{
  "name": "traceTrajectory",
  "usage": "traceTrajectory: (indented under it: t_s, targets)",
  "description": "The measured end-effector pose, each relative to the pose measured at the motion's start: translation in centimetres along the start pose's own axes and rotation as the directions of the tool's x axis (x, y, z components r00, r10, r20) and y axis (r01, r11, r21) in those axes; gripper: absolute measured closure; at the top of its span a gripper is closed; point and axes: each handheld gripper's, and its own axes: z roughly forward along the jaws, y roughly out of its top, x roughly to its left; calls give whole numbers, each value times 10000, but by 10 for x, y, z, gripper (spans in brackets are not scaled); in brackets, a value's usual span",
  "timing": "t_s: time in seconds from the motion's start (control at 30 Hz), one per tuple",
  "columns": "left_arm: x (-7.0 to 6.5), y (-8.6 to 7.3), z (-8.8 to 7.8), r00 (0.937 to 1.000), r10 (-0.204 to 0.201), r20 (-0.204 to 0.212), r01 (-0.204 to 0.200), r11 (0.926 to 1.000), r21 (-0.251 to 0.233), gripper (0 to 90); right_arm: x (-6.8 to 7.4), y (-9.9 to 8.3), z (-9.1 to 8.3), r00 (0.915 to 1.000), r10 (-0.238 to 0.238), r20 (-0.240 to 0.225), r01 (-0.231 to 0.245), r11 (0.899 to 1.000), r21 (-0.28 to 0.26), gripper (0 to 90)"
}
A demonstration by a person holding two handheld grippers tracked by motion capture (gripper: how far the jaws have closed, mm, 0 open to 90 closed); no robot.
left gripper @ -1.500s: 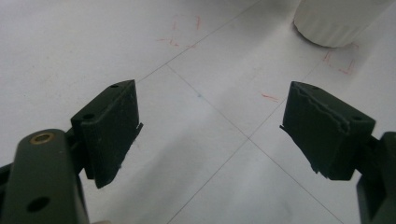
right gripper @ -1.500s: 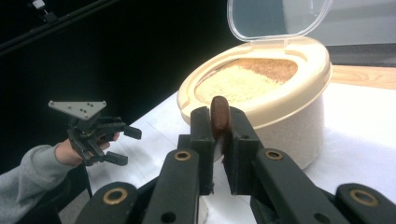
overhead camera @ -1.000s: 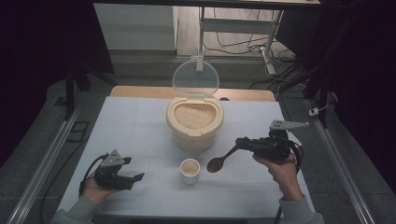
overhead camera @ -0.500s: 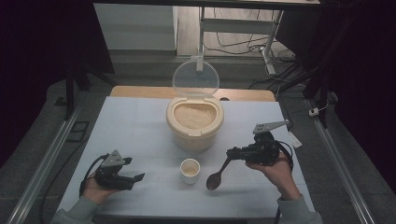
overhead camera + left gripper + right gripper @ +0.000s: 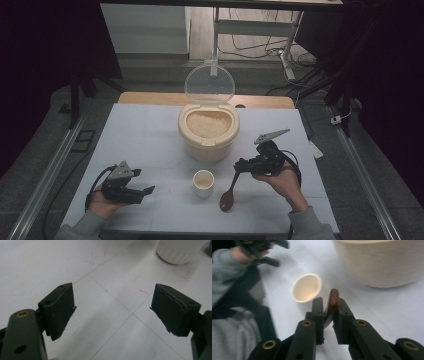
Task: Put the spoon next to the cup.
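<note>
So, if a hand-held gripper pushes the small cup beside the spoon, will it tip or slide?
The small cup looks light and nearly empty, so it would probably slide on the smooth table. It is small and upright, so a high push might tip it. Its rim looks thin, perhaps fragile.

A test lab or recording studio rather than a home kitchen: a white surface marked with thin pencilled grid lines and small red marks carries a cream rice container. On the floor either side of the surface run metal rails. Beyond the container, loose cables trail around a grey metal stand, and dark curtains close in both flanks. Behind the container, a strip of wooden tabletop juts from under the white covering.
</note>
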Motion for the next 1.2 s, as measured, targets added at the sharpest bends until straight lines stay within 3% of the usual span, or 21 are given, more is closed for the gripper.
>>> traceTrajectory:
  t_s: [0.23, 0.37, 0.6, 0.67, 0.97, 1.1, 1.17, 1.2]
  targets:
    - [0, 1, 0, 10000, -23, -11, 23, 10000, -40, 185, -19, -10, 15, 9940, 66, 1096, -22, 9992, -398, 665]
    - [0, 1, 0, 10000, -13, -4, 13, 10000, -23, 185, -27, -17, 28, 9835, -19, 1812, 90, 9992, -388, 593]
    - [-1, 0, -2, 10000, 22, 6, -22, 10000, -81, 185, -42, -28, 45, 9692, 402, 2430, -316, 9987, -393, 515]
    - [0, 0, -1, 10000, -22, 5, 22, 10000, -68, 185, -44, -30, 48, 9619, 338, 2715, -282, 9993, -245, 490]
    - [-1, 0, -2, 10000, -12, -20, 12, 10000, -61, 185, -46, -31, 58, 9436, 205, 3304, -153, 9997, -182, 431]
    - [-1, -1, -1, 10000, -23, -7, 23, 10000, -56, 185, -46, -31, 60, 9301, 145, 3670, -96, 9998, -152, 392]
    - [0, -1, -1, 10000, -26, -20, 26, 10000, -56, 185, -46, -32, 58, 9154, 171, 4021, -51, 9995, -307, 376]
    - [0, -1, -2, 10000, -32, -23, 32, 10000, -61, 185, -46, -33, 57, 9135, 228, 4062, -15, 9986, -525, 370]
